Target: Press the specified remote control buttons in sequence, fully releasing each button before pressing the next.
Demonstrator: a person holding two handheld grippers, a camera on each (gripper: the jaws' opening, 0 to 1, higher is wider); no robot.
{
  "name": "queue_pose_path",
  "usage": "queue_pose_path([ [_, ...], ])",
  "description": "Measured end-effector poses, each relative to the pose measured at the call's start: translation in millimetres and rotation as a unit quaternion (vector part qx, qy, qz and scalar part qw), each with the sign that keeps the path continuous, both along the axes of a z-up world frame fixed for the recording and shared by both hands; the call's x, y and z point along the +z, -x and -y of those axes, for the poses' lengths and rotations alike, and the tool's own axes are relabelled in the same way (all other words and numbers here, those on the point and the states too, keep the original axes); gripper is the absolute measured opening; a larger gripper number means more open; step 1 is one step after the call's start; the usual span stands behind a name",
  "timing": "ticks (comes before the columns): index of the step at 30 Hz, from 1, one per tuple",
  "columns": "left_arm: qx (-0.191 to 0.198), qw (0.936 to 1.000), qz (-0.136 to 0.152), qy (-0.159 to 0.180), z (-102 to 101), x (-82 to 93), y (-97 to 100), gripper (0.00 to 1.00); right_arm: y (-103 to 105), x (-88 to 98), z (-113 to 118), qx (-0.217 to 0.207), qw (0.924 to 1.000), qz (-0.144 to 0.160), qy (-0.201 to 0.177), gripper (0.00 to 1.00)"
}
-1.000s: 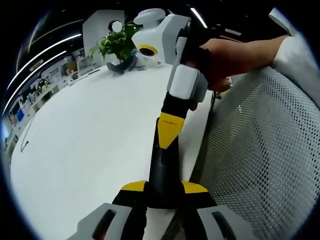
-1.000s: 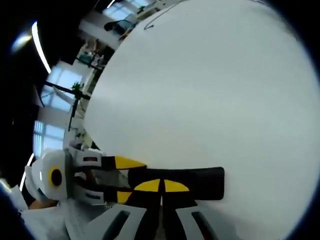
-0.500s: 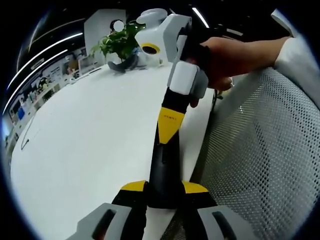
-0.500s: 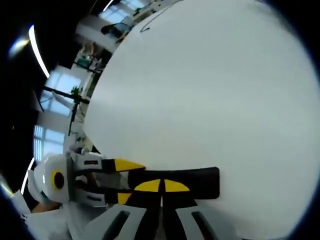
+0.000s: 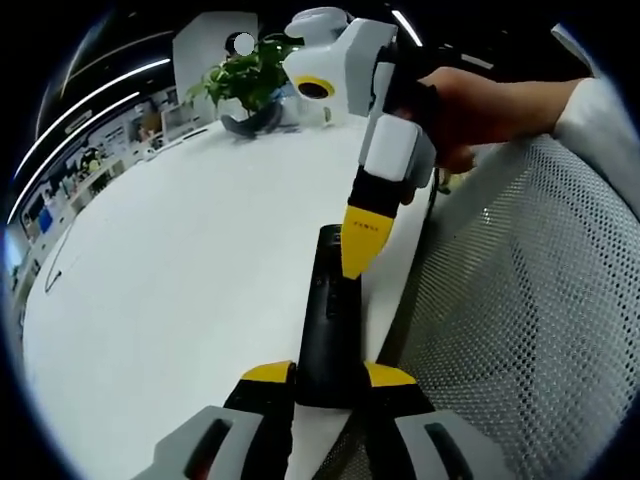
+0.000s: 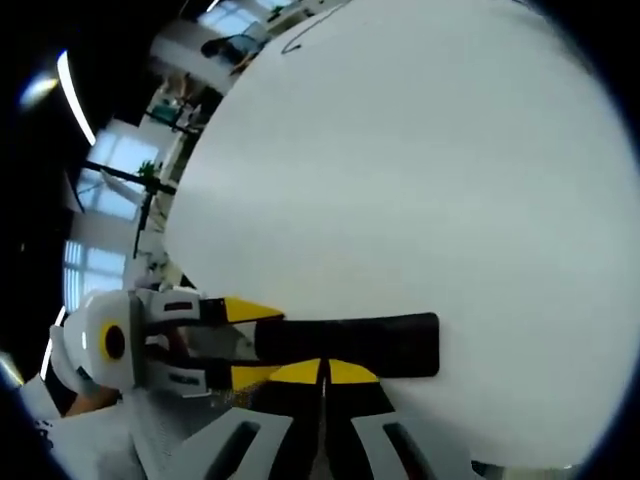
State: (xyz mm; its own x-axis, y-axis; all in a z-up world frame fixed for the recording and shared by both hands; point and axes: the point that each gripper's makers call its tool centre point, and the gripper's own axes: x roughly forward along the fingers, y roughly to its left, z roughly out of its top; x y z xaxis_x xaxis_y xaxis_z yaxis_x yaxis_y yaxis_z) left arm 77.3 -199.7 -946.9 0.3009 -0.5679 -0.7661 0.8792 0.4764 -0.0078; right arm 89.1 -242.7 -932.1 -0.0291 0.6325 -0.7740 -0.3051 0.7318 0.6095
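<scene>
White and broad, a round-edged table (image 5: 190,260) carries the scene, with a black remote control (image 5: 327,320) lying near its edge beside a grey mesh chair back (image 5: 520,330). The left gripper (image 5: 328,378), seen rising from the bottom of the left gripper view, has its yellow-tipped jaws pinching the near end of the remote from both sides. In that same view the right gripper (image 5: 360,240) reaches in from above, its yellow tips pressed together into one point that sits at the remote's far end; whether it touches the buttons cannot be told. A hand (image 5: 470,105) in a white sleeve (image 5: 600,120) grips its white body. Beyond the table stand a potted green plant (image 5: 250,85) and an open office with strip lights (image 5: 90,100). The right gripper view looks along the table (image 6: 420,170) from the opposite side: the remote control (image 6: 350,345) lies crosswise just past the right gripper (image 6: 322,372), whose jaws meet with no gap between them, just short of the remote's long edge. At the left of this view the left gripper (image 6: 240,345) comes in with its two yellow tips set on either side of the remote's end, a detail hidden from its own camera. A thin dark cable (image 6: 310,28) lies far across the tabletop, and bright windows (image 6: 100,210) show in the room behind.
</scene>
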Motion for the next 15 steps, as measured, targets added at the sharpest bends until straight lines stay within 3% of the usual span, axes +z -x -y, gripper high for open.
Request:
queue_pose_path([
  [12, -0.006, 1.0000, 0.006, -0.004, 1.3, 0.1, 0.4, 0.24, 2.0, -5.5, 0.6, 0.012, 0.9999, 0.001, 0.011, 0.00],
  [15, -0.007, 0.9999, 0.007, -0.005, 1.8, 0.6, 0.3, 0.24, 3.7, -5.2, -0.2, 0.025, 0.9994, 0.013, 0.018, 0.00],
])
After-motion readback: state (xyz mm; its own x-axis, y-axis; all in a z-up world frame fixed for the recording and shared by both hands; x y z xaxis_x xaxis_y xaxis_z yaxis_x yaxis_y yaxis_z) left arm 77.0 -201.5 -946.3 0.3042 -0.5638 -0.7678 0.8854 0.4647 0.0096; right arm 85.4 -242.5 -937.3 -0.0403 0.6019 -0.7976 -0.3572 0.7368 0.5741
